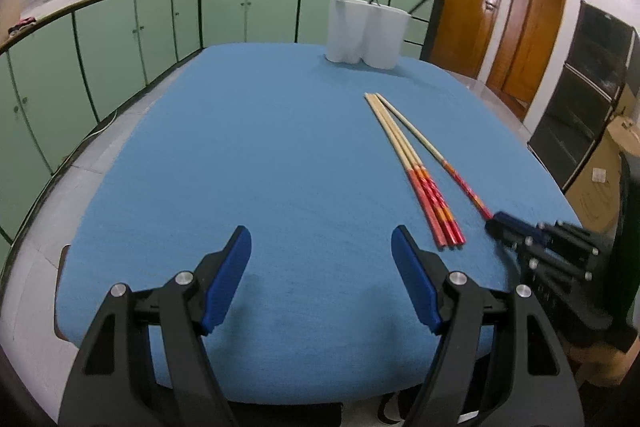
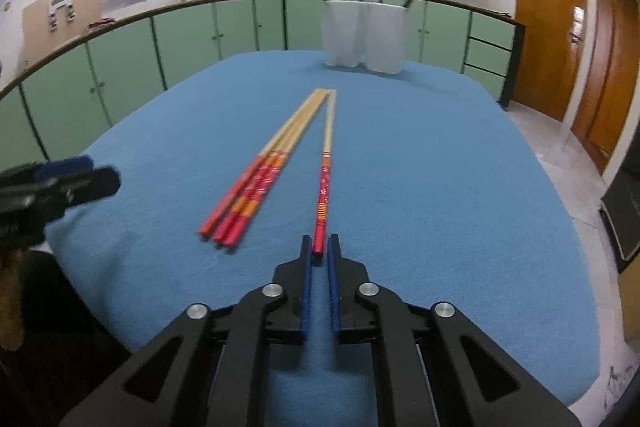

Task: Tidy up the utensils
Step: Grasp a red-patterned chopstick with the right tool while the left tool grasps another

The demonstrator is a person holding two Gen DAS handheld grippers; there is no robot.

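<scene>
Several red-handled bamboo chopsticks lie on the blue tablecloth (image 1: 240, 155). A bundle of three (image 1: 412, 167) lies together; it also shows in the right wrist view (image 2: 264, 175). A single chopstick (image 2: 326, 171) lies apart to its right, also in the left wrist view (image 1: 432, 155). My right gripper (image 2: 319, 247) is nearly closed around that single chopstick's red end, with narrow gaps still showing beside it; it appears at the right in the left wrist view (image 1: 496, 223). My left gripper (image 1: 320, 247) is open and empty over bare cloth. A white two-part utensil holder (image 1: 366, 33) stands at the far edge.
The holder (image 2: 362, 35) holds a few dark-handled utensils. Green cabinets (image 1: 160, 27) run behind the table. Wooden doors (image 1: 500, 15) and a dark shelf unit (image 1: 580, 99) are at right. The table's near edge lies just below my left gripper.
</scene>
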